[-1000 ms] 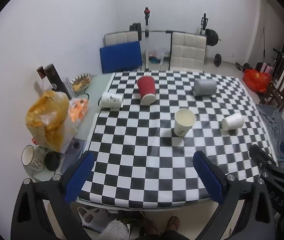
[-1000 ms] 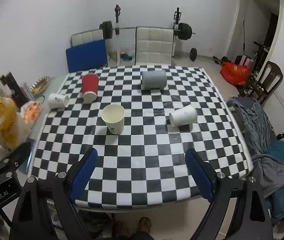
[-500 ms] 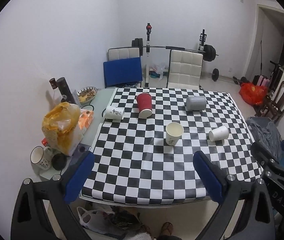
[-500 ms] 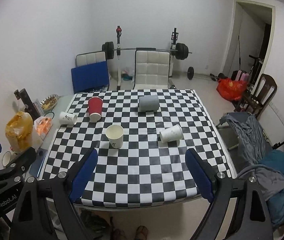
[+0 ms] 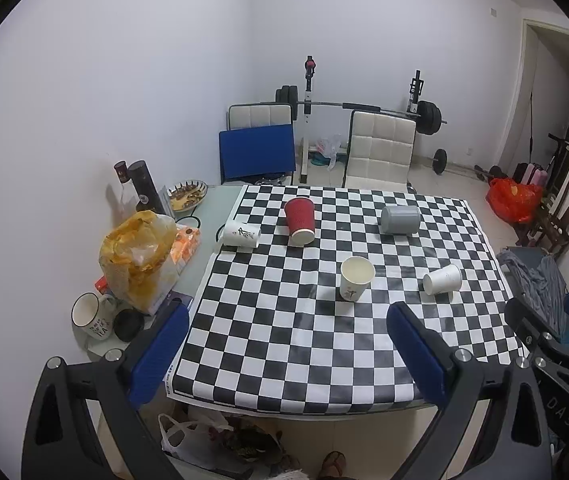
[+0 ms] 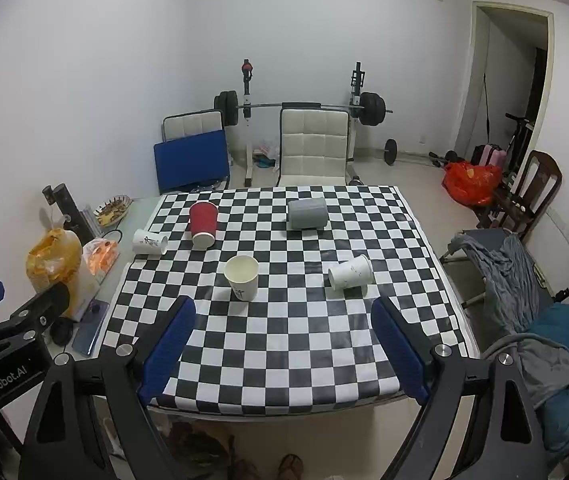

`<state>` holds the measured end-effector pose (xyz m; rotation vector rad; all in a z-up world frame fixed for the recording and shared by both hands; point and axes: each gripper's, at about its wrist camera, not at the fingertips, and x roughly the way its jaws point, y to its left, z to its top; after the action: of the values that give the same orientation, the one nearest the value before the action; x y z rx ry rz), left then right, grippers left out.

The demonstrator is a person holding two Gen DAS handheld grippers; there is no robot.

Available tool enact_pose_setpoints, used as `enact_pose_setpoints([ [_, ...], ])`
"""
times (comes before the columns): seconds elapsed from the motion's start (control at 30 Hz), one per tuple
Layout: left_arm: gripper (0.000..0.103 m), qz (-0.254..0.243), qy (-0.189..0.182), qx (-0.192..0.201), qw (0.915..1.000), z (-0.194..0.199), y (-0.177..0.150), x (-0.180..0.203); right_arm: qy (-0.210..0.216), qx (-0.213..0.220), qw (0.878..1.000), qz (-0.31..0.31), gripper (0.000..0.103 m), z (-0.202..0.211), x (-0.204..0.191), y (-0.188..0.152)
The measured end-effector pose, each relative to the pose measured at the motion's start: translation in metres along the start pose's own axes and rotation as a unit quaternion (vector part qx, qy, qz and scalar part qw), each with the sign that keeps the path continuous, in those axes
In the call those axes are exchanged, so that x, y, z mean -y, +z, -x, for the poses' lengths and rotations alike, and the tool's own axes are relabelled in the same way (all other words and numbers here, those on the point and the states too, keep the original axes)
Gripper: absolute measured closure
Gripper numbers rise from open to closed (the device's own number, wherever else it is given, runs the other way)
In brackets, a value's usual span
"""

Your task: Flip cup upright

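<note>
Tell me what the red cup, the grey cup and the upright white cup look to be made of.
Red cup: likely paper with a matte ribbed sleeve; faint vertical ridges, pale rim. Grey cup: unclear, perhaps plastic or ceramic; smooth, opaque, thick-looking. Upright white cup: likely paper; thin rolled rim, matte cream inside, printed mark on the side.
</note>
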<state>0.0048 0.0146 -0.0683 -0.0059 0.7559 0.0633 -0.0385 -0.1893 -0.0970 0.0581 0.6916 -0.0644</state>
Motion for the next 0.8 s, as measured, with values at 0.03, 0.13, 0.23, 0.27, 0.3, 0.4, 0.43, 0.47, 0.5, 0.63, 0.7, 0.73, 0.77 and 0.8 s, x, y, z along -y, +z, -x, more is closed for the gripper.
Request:
enact_pose_setpoints([
  [0.03, 0.002, -0.001, 0.001, 0.000, 1.0000, 0.0001, 0.0004, 0.0003, 0.001, 0.000, 1.000, 0.000, 0.012, -0.0010, -0.0004, 0.0007],
  [0.13, 0.002, -0.001, 0.001, 0.000, 1.0000, 0.0000, 0.0008, 0.0001, 0.001, 0.000, 1.000, 0.001, 0.012, -0.0003, -0.0021, 0.0020],
  [0.23, 0.002, -0.001, 0.001, 0.000, 1.0000, 0.0003, 0.0008, -0.0005, 0.002, 0.000, 1.000, 0.000, 0.012, -0.0007, -0.0017, 0.0023],
  [0.27, 0.002, -0.002, 0.000, -0.001, 1.0000, 0.0001, 0.0007, -0.0002, 0.002, 0.000, 1.000, 0.001, 0.012, -0.0007, -0.0014, 0.0020],
  [0.3, 0.002, -0.001, 0.001, -0.001, 1.0000, 0.0005, 0.0007, -0.0002, 0.003, 0.000, 1.000, 0.000, 0.011, -0.0004, -0.0015, 0.0021],
  [0.4, 0.002, 0.001, 0.002, -0.002, 1.0000, 0.0010, 0.0004, 0.0007, 0.002, 0.000, 1.000, 0.002, 0.011, -0.0010, -0.0019, 0.0027],
  [0.43, 0.002, 0.000, 0.002, -0.001, 1.0000, 0.0010, 0.0005, 0.0008, 0.002, 0.000, 1.000, 0.001, 0.011, -0.0015, -0.0027, 0.0032],
  [0.47, 0.002, -0.001, 0.003, -0.001, 1.0000, 0.0011, 0.0005, 0.0009, 0.002, 0.000, 1.000, 0.000, 0.011, -0.0008, -0.0024, 0.0030],
  [0.5, 0.002, 0.000, 0.003, -0.001, 1.0000, 0.0010, 0.0004, 0.0006, 0.001, 0.000, 1.000, 0.001, 0.011, -0.0008, -0.0026, 0.0030],
  [0.63, 0.002, 0.001, 0.002, -0.001, 1.0000, 0.0010, 0.0005, 0.0010, 0.001, 0.001, 1.000, 0.001, 0.011, -0.0007, -0.0019, 0.0028],
  [0.7, 0.002, 0.000, 0.003, -0.001, 1.0000, 0.0012, 0.0006, 0.0014, 0.000, 0.002, 1.000, -0.002, 0.011, -0.0008, -0.0029, 0.0049],
  [0.73, 0.002, 0.000, 0.003, -0.001, 1.0000, 0.0013, 0.0005, 0.0013, -0.001, 0.001, 1.000, -0.001, 0.011, -0.0006, -0.0031, 0.0062],
  [0.77, 0.002, 0.001, 0.003, -0.001, 1.0000, 0.0015, 0.0006, 0.0016, -0.001, 0.002, 1.000, -0.002, 0.011, -0.0006, -0.0031, 0.0064],
  [0.8, 0.002, 0.001, 0.003, -0.001, 1.0000, 0.0015, 0.0007, 0.0017, -0.001, 0.002, 1.000, -0.002, 0.011, -0.0008, -0.0041, 0.0070],
])
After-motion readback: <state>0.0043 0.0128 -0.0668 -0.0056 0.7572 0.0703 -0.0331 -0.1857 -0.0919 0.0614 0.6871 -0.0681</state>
